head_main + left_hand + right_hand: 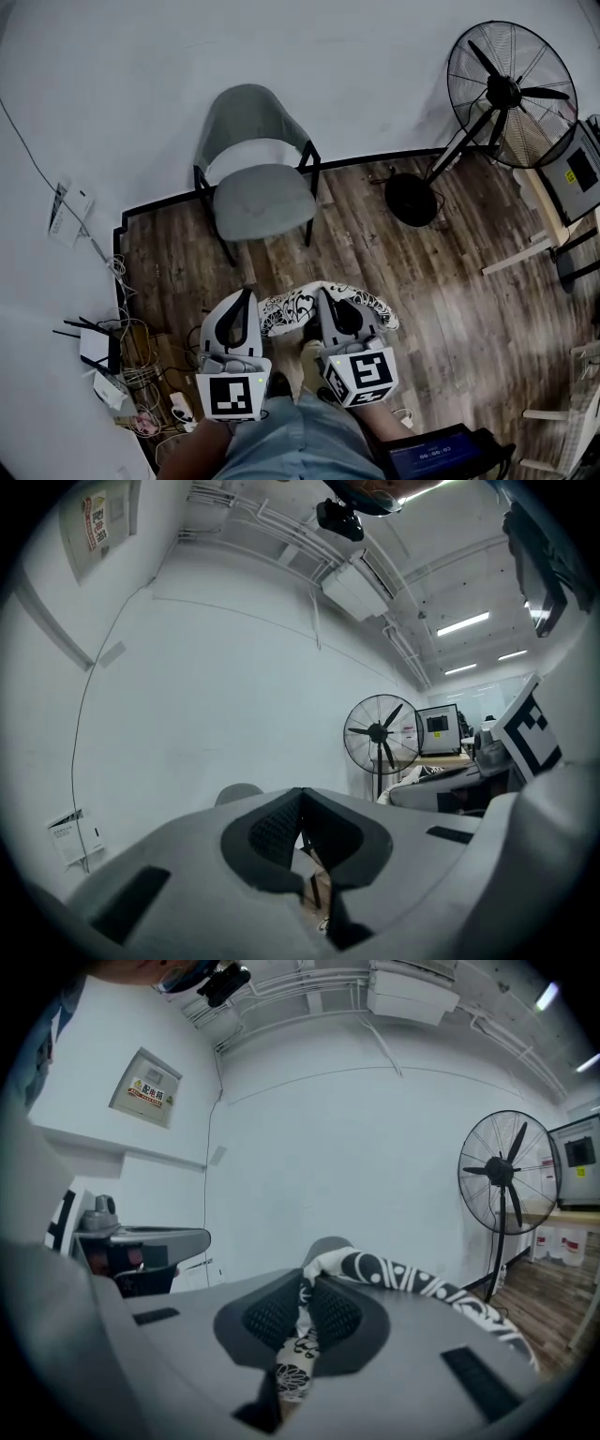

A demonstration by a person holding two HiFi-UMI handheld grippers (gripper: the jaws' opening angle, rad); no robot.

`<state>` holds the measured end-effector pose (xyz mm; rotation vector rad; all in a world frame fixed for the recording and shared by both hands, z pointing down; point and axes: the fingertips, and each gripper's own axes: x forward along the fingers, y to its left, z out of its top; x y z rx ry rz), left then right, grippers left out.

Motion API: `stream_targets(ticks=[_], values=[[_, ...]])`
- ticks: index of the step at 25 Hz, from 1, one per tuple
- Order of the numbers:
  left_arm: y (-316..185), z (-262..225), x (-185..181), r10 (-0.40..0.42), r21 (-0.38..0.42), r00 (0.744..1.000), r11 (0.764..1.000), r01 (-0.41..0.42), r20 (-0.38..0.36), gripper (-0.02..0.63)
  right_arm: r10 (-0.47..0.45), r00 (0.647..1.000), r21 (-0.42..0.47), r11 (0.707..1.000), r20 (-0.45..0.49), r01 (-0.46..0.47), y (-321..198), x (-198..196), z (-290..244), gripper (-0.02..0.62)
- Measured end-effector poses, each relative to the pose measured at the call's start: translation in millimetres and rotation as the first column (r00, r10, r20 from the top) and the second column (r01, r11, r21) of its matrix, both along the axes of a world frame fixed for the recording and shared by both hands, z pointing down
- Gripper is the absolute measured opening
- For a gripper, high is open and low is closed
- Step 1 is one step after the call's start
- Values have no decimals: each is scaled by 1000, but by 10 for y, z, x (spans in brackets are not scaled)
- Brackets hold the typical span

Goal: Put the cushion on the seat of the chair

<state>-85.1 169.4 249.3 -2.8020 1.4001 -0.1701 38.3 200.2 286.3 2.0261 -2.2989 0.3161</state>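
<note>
The grey chair stands by the white wall ahead, its seat bare. A black-and-white patterned cushion hangs in the air between my two grippers, well short of the chair. My right gripper is shut on the cushion's edge; in the right gripper view the fabric runs from between the pads off to the right, over the gripper. My left gripper sits just left of the cushion's end. In the left gripper view its jaws meet with no fabric between them, and the chair back shows beyond.
A large standing fan is at the right of the chair, on the wooden floor. A router with tangled cables lies at the left wall. A table with a screen is at the far right.
</note>
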Motion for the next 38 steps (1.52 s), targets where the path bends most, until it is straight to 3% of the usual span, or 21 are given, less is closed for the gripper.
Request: stream_targets(ticks=[11, 22, 28, 34, 38], values=[[-984, 123, 617, -52, -44, 995, 998, 55, 83, 9, -68, 996, -57, 996, 60, 72, -1012, 584, 184, 20], [-1762, -68, 947, -198, -5, 974, 980, 200, 110, 9, -210, 972, -47, 975, 104, 216, -2048, 962, 134, 20], [-1907, -139, 821, -286, 13, 954, 958, 286, 86, 9, -254, 963, -33, 966, 90, 257, -2415, 1009, 47, 20], [-2053, -44, 498, -356, -16, 933, 934, 357, 44, 9, -305, 950, -39, 951, 63, 308, -2664, 718, 52, 20], [-2233, 79, 307, -362, -53, 931, 930, 364, 44, 9, -323, 945, -69, 943, 55, 326, -2807, 500, 152, 20]])
